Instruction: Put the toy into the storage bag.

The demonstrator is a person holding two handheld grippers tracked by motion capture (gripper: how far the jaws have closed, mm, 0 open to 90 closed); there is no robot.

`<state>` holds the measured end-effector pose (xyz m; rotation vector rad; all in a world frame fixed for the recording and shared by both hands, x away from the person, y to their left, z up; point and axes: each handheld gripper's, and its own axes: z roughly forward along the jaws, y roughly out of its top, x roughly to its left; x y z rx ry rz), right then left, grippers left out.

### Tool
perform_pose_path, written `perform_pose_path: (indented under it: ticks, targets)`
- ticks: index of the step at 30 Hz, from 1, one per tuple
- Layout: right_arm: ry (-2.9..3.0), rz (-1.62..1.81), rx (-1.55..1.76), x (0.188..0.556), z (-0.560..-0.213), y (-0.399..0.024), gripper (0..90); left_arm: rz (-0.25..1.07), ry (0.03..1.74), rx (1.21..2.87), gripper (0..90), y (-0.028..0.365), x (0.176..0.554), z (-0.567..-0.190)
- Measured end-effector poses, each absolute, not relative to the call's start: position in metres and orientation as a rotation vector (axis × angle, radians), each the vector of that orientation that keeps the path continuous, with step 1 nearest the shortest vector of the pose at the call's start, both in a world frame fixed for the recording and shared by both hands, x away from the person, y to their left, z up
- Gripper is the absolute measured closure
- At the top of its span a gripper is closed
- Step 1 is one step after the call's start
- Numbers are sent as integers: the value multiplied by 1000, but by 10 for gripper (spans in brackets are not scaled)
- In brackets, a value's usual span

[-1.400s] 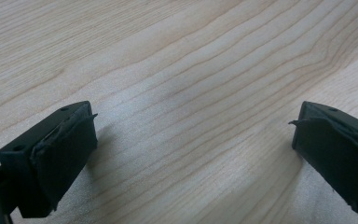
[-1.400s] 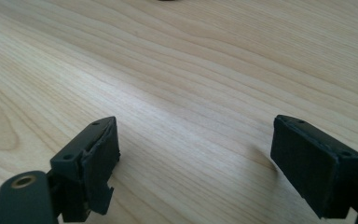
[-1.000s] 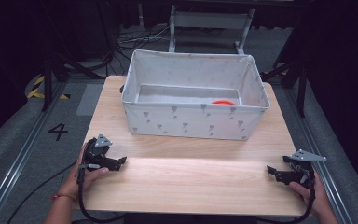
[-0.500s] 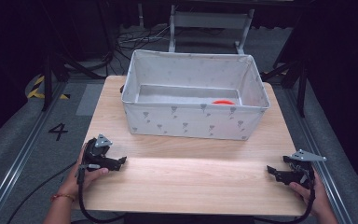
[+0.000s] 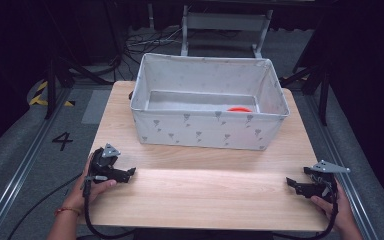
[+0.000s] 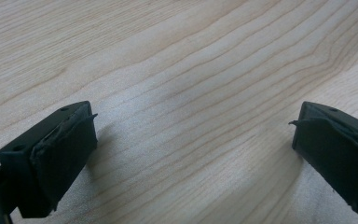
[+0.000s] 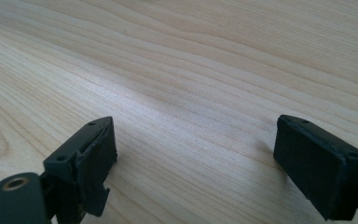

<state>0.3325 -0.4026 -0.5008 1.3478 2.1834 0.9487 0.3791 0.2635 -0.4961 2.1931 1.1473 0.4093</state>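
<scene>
My left gripper (image 5: 130, 171) rests low on the tabletop (image 5: 205, 195) near its left front corner, held in my left hand (image 5: 92, 182) with the forearm coming up from the bottom edge, and it points toward the middle of the board; its fingers (image 6: 51, 161) stand wide apart with only bare wood grain between them. My right gripper (image 5: 291, 182) sits near the right front corner, gripped by my right hand (image 5: 332, 205), aimed inward toward the left one, and its fingers (image 7: 86, 163) are likewise spread wide over bare wood, holding nothing. The two grippers are well apart, with a long open strip of tabletop between them along the front edge. Behind that strip, across the back half of the board, stands a grey cloth bin (image 5: 207, 127) with small printed marks on its front wall, well apart from both grippers; its near wall runs almost the full width of the board, leaving narrow margins of wood at either side. Inside it, toward the right of its floor, lies a red thing (image 5: 239, 109), mostly hidden by the near wall. On the floor left of the table a painted 4 (image 5: 62, 141) can be read, beside a rail and black-and-yellow tape (image 5: 42, 95)
</scene>
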Motion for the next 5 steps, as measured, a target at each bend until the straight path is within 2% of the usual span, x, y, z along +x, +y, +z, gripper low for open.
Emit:
perform_pose_path:
  ticks: [5]
  targets:
    - [2180, 944, 1354, 333, -501, -403, 119, 409, 1147, 2193, 1, 263, 379, -496]
